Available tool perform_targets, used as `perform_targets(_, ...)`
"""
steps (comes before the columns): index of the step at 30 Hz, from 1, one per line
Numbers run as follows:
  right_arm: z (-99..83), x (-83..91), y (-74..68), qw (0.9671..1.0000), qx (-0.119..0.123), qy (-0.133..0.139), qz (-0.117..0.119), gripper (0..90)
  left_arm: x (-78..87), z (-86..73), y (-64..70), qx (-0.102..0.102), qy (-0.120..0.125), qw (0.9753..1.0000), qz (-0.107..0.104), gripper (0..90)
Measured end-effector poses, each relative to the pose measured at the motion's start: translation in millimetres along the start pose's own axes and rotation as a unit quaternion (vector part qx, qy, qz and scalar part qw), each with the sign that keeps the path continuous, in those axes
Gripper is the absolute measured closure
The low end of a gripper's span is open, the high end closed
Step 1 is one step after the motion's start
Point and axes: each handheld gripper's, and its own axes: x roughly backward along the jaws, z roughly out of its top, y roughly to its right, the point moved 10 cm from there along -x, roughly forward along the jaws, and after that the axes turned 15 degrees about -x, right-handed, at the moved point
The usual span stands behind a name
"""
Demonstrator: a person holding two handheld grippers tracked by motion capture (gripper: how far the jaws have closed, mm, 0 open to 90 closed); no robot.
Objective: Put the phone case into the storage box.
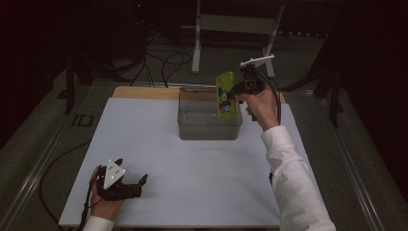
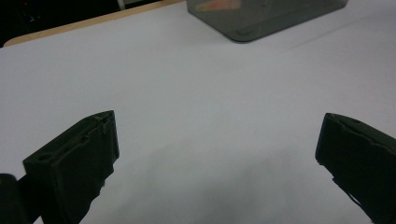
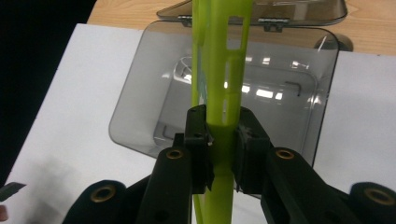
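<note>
A lime-green phone case [image 1: 224, 95] with a cartoon picture on it hangs upright over the clear grey plastic box [image 1: 210, 126]. My right gripper [image 1: 236, 90] is shut on its edge, held above the box's right side. In the right gripper view the green case [image 3: 220, 70] rises edge-on between the black jaws of the right gripper [image 3: 222, 149], with the open box [image 3: 289, 93] below it. My left gripper [image 1: 137, 182] rests on the white table top near the front left corner, jaws wide apart. In the left gripper view the left gripper [image 2: 217, 158] has nothing but bare table between its jaws.
The white sheet [image 1: 159, 159] covers a wooden table [image 1: 144, 92], whose far edge shows behind the box. The box's hinged lid [image 3: 299, 11] lies open at its back. A white frame stand [image 1: 235, 24] and cables [image 1: 163, 62] sit on the floor beyond the table.
</note>
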Motion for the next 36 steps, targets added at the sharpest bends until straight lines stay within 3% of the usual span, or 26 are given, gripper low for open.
perform_targets(36,17.3,-16.6,24.4,0.9986,-0.046,0.012,-0.023,77.9,1.0,0.7,-1.0,0.000,0.004,1.0000,0.002,0.0)
